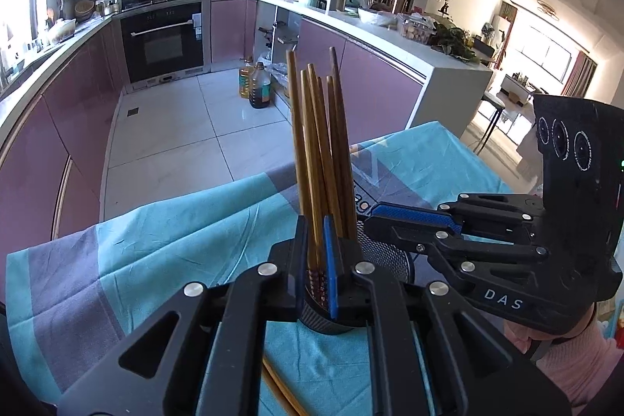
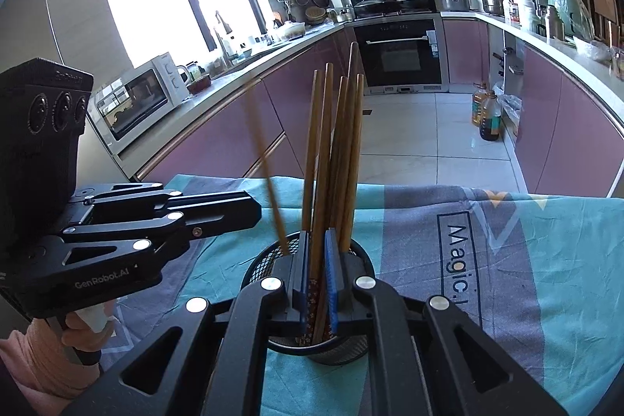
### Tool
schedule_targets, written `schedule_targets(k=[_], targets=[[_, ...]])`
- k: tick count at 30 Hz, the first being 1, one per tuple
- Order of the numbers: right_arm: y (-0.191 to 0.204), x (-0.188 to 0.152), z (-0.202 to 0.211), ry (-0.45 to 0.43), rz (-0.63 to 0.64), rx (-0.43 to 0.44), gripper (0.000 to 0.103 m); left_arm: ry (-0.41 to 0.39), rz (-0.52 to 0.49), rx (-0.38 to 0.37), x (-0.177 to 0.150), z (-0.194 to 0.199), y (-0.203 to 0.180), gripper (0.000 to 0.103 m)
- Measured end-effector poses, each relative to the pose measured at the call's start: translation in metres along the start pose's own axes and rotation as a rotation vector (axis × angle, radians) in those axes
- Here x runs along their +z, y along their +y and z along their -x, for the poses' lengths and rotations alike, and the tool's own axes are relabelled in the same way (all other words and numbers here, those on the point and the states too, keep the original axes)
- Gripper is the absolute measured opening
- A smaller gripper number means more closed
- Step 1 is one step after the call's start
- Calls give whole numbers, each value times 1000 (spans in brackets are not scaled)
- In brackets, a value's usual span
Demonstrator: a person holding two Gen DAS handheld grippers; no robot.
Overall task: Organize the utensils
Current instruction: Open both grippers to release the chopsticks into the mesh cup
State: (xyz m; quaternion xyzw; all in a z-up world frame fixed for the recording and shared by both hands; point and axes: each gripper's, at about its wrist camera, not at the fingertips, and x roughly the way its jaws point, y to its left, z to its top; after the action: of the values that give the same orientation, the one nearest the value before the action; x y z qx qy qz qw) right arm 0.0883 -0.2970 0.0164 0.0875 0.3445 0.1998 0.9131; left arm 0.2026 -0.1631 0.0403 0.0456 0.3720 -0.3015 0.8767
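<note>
A black mesh utensil cup (image 1: 384,256) (image 2: 259,269) stands on a teal and grey cloth (image 1: 175,240) (image 2: 507,240). Several brown wooden chopsticks (image 1: 327,151) (image 2: 339,151) stand upright in it. My left gripper (image 1: 316,260) is narrowly closed around the lower part of the bundle over the cup. My right gripper (image 2: 316,268) is likewise closed around chopsticks over the cup; it also shows in the left wrist view (image 1: 405,217) reaching in from the right. One blurred chopstick (image 2: 265,166) leans left in the cup. The left gripper shows in the right wrist view (image 2: 234,211).
Two more chopsticks (image 1: 279,390) lie on the cloth under my left gripper. The cloth-covered table ends at the tiled kitchen floor (image 1: 175,127). Purple cabinets, an oven (image 1: 163,41) and oil bottles (image 1: 253,84) stand beyond. A microwave (image 2: 136,100) sits on the left counter.
</note>
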Motion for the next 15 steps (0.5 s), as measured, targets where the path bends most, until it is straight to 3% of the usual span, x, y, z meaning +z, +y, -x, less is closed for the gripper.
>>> schedule_targets(k=[11,15], targets=[[16,-12,22,-53,26,46,28,-118,38,55,-29,37,16,35],[31,-22,36,-78,63,86,36,-193,32,99,-50,62,23,48]])
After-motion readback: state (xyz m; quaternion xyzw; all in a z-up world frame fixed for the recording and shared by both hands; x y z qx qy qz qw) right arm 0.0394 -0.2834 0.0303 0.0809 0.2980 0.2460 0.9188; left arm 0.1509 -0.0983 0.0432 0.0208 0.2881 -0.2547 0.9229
